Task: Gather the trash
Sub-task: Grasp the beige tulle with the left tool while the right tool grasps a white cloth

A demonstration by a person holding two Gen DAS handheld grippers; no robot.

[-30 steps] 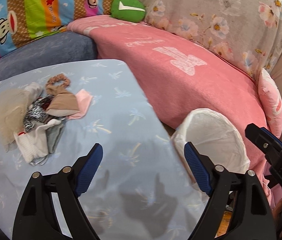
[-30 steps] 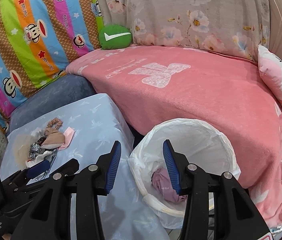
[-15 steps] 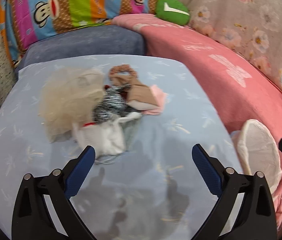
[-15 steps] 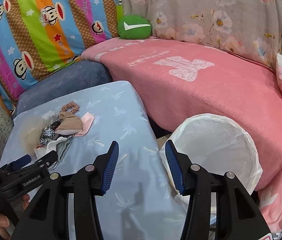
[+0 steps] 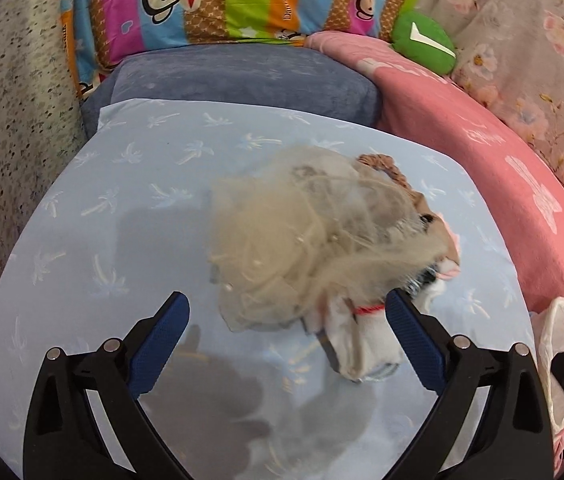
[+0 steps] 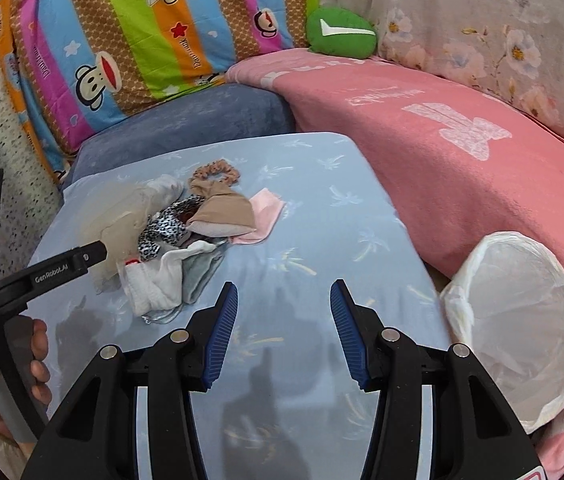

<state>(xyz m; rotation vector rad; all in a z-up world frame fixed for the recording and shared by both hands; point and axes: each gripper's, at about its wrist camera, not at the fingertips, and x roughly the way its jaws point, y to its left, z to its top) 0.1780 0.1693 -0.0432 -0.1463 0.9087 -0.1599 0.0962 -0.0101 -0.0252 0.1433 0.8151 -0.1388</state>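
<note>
A heap of fabric scraps lies on the light blue table: a beige mesh piece, a white cloth, a leopard-print piece, a tan piece with a scrunchie and a pink piece. My left gripper is open and low, its jaws either side of the near edge of the mesh and white cloth. It also shows in the right wrist view. My right gripper is open and empty above the table's front. A white-lined trash bin stands at the right.
A pink blanket covers the sofa behind the table and bin. A blue-grey cushion, a striped monkey-print cover and a green plush lie at the back. The bin's rim shows at the right edge of the left wrist view.
My left gripper has swung left from the bin and closed in on the heap, jaws now around its near edge. My right gripper has moved left from over the bin to over the table.
</note>
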